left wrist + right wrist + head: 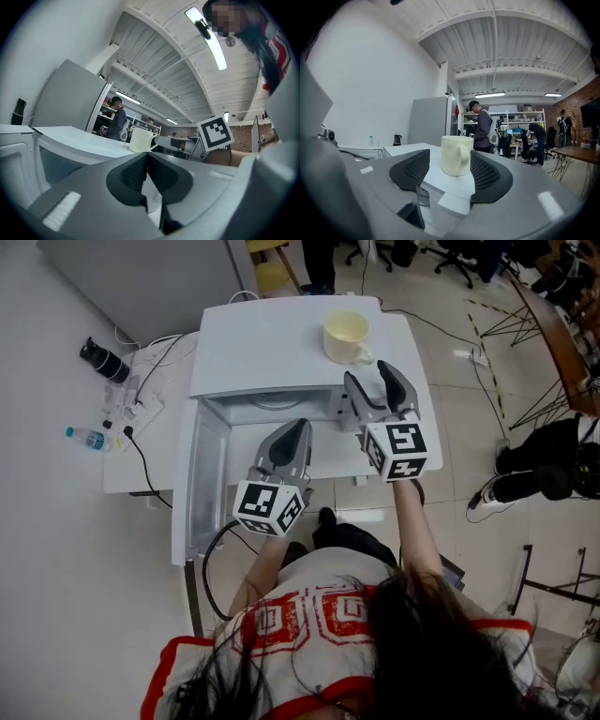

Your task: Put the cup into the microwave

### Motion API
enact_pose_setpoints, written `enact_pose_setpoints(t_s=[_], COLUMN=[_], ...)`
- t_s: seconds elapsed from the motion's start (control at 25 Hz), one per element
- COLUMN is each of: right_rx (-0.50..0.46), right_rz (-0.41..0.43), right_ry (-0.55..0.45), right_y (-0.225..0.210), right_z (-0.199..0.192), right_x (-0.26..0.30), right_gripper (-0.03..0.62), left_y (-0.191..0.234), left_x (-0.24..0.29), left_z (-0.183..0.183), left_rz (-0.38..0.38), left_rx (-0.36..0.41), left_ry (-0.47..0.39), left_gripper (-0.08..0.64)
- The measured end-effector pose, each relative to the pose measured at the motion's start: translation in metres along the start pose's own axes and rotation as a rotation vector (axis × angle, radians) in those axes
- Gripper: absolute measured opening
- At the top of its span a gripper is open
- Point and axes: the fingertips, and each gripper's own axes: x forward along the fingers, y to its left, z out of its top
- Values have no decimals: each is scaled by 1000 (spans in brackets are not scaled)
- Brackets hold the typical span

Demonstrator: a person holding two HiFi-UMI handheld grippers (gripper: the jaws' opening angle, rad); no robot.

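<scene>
- White table (131,465) against the wall, carrying the microwave and some small clutter on its left end.
- White microwave (281,357) sits on the table. Its door (192,493) is swung wide open to the left, and the cavity faces the person, with the round glass plate (277,401) visible inside.
- Person leans over from below in the head view, one set of tongs in each hand.
- Right gripper (368,373) is level, held at the right side of the microwave's front edge with its jaws spread apart. Nothing is grasped. In the right gripper view the cup shows framed between the pads but stands further on, clear of both.
- Left gripper (298,426) is level in front of the open cavity, jaws clenched together with nothing between them.
- Cup (346,337) is not in the microwave: it stands upright on the microwave's flat top, toward the far right corner. Pale cream, glossy, straight-sided, with one loop handle turned toward the right gripper. The rim is round and the inside is the same cream colour.
- Dark flask (103,360) and small clear water bottle with a blue cap (86,437) stand near the table's left side, with cables (141,395) between them.
</scene>
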Motion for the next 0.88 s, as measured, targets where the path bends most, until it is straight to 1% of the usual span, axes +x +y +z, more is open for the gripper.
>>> enact_pose_setpoints(t_s=[0.08, 0.12, 0.16, 0.48, 0.64, 0.8, 0.88], right_rx=[8, 16, 22, 25, -2, -6, 4], right_rz=[22, 31, 36, 84, 117, 127, 140], right_ry=[-23, -23, -16, 42, 82, 93, 118], right_y=[-2, -4, -6, -15, -14, -16, -14], right_z=[4, 4, 2, 1, -3, -3, -5], right_x=[8, 12, 16, 45, 56, 64, 68], right_gripper=[336, 366, 381, 411, 436, 437, 440], left_y=[3, 6, 8, 23, 24, 25, 27], left_x=[5, 7, 9, 21, 24, 26, 27], left_z=[1, 1, 2, 4, 2, 0, 0], left_rz=[7, 11, 15, 48, 50, 51, 53], left_rx=[3, 5, 6, 5, 3, 0, -2], left_ry=[0, 0, 0, 2, 5, 10, 11], left_gripper=[-2, -2, -2, -2, -2, -2, -2])
